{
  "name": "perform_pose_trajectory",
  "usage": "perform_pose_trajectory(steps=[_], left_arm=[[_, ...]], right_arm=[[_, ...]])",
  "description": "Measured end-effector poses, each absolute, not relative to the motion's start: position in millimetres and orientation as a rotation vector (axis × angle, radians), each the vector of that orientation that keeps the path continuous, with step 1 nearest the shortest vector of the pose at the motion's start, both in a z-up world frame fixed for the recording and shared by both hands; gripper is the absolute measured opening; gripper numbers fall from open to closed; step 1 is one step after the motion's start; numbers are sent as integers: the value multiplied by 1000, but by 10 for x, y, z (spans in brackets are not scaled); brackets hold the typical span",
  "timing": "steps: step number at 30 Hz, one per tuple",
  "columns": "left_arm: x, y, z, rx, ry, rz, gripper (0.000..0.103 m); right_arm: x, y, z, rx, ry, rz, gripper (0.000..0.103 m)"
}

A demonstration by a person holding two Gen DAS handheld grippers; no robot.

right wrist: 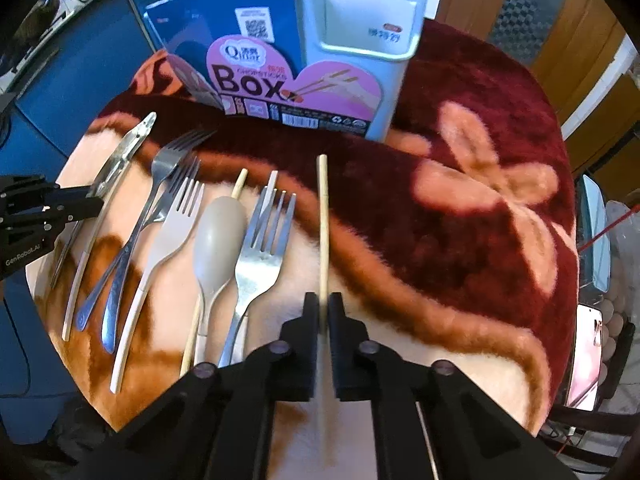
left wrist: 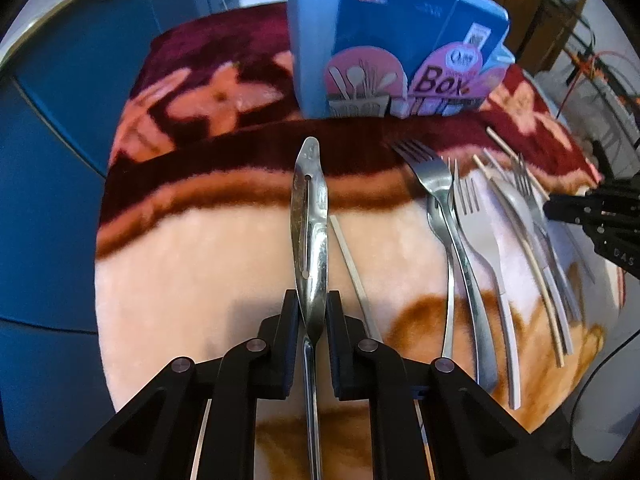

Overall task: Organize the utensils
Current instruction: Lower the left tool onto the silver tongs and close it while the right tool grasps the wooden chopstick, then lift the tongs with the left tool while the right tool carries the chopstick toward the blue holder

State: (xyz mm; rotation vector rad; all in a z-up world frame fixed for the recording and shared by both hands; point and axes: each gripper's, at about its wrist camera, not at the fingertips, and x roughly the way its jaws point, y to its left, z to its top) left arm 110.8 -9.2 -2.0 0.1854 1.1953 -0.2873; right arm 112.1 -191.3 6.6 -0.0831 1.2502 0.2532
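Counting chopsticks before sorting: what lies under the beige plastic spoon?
A wooden chopstick pokes out beyond the beige plastic spoon bowl and again beside its handle. The stretch between is covered, so whether it is one stick is unclear.

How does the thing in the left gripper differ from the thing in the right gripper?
The left gripper clamps a shiny metal peeler, wide and slotted; the right gripper clamps a pale wooden chopstick, thin and plain. The peeler fills its jaws, whereas the chopstick barely does. Both point toward the blue utensil box.
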Motion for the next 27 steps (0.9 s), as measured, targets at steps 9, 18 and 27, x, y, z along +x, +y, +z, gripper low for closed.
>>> perform_pose_trajectory(steps=[9, 18, 27], left_arm=[[837, 166, 304, 33, 949, -293, 13], [642, 232, 658, -75, 699, -314, 12], [753, 95, 1088, -119, 536, -326, 12]], right_arm=[[748, -2120, 299, 67, 1036, 257, 6], [412, -2107, 544, 142, 769, 266, 6], [420, -2185, 838, 174, 612, 251, 6]])
